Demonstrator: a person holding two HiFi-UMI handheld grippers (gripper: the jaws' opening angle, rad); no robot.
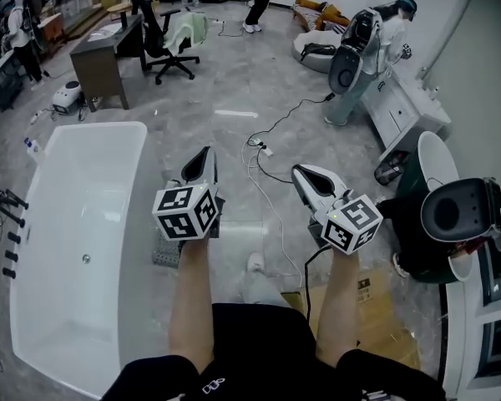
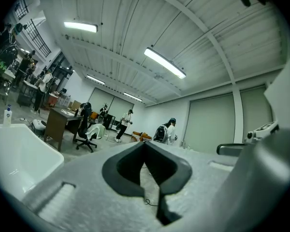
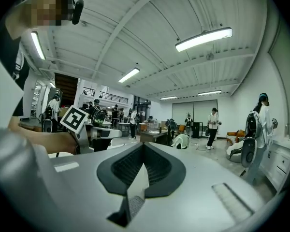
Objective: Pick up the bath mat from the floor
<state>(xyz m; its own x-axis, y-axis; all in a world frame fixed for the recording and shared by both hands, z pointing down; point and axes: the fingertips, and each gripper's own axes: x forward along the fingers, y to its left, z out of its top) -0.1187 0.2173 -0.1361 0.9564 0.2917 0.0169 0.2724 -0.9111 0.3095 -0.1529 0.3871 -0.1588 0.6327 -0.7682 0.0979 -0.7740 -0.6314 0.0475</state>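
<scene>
A grey, textured bath mat [image 1: 165,254] lies on the floor beside the bathtub; only its left end shows under my left arm. My left gripper [image 1: 206,152] is held out level above it, jaws shut and empty. My right gripper [image 1: 297,171] is held out alongside it to the right, also shut with nothing in it. In the left gripper view the closed jaws [image 2: 145,145] point across the room, well above the floor. The right gripper view shows its closed jaws [image 3: 144,148] and, to the left, the left gripper's marker cube [image 3: 77,120].
A white bathtub [image 1: 42,224] runs along the left. Cables [image 1: 271,150] trail over the floor ahead. Flat cardboard [image 1: 382,312] lies at the lower right, by a person with a black device [image 1: 459,211]. A desk [image 1: 98,57] and office chair [image 1: 169,40] stand far left.
</scene>
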